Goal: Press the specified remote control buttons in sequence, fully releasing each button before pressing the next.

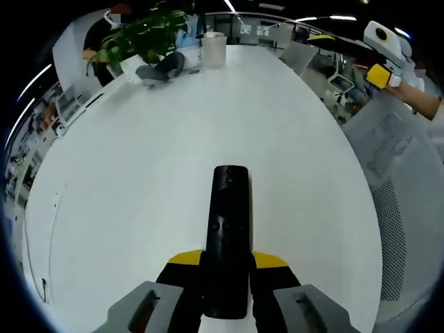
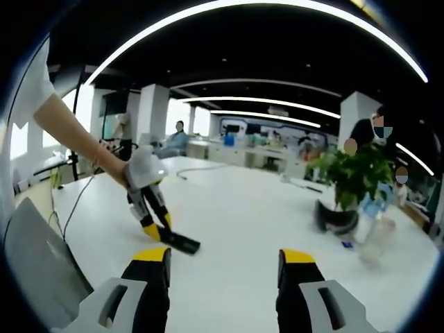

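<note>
In the left gripper view, the left claw [image 1: 225, 295] is pinching the black remote control [image 1: 228, 236] at 6 o'clock, its far end pointing toward 12 over the white desk [image 1: 139, 173]. A potted plant [image 1: 142, 35] is sitting at 11 o'clock.

In the right gripper view, the right claw [image 2: 223, 267] is standing spread and holding nothing at 6 o'clock. At 9 o'clock the remote appears to be touching the desk.

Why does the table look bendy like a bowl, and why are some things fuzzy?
In the left gripper view, the fisheye lens curves the white table, while the black remote control between the jaws stays sharp. In the right gripper view, the long ceiling light strip bends into an arc, and the green potted plant looks blurry.
</note>
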A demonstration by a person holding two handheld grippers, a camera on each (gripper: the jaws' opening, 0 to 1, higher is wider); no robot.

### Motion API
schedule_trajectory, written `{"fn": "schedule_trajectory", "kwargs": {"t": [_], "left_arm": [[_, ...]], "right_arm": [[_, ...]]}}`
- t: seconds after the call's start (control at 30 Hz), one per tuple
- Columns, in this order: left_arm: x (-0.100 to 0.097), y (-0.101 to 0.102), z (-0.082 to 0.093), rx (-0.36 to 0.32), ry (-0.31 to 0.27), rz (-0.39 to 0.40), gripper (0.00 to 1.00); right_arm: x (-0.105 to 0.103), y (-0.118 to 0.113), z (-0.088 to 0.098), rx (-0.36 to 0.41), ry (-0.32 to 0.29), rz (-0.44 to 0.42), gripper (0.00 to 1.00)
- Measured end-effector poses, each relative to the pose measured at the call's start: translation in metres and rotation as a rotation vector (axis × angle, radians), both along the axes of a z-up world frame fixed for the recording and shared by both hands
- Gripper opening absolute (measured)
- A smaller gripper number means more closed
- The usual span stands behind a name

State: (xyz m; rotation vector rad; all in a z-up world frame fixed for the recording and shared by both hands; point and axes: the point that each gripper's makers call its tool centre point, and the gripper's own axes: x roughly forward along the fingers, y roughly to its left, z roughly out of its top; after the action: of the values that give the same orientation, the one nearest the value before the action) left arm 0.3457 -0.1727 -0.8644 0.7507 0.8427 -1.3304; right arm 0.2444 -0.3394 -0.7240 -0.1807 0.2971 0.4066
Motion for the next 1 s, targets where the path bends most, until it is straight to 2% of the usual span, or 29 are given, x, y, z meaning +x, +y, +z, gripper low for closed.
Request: {"fn": "schedule_trajectory", "kwargs": {"t": [0.17,1.0], "left_arm": [[-0.009,0.0,0.0,0.002,-0.001,-0.014,0.24],[-0.037,-0.002,0.0,0.001,-0.009,-0.034,0.24]], "right_arm": [[-0.001,0.0,-0.004,-0.012,0.017,0.004,0.58],[-0.002,0.003,-0.005,-0.025,0.023,0.02,0.56]]}}
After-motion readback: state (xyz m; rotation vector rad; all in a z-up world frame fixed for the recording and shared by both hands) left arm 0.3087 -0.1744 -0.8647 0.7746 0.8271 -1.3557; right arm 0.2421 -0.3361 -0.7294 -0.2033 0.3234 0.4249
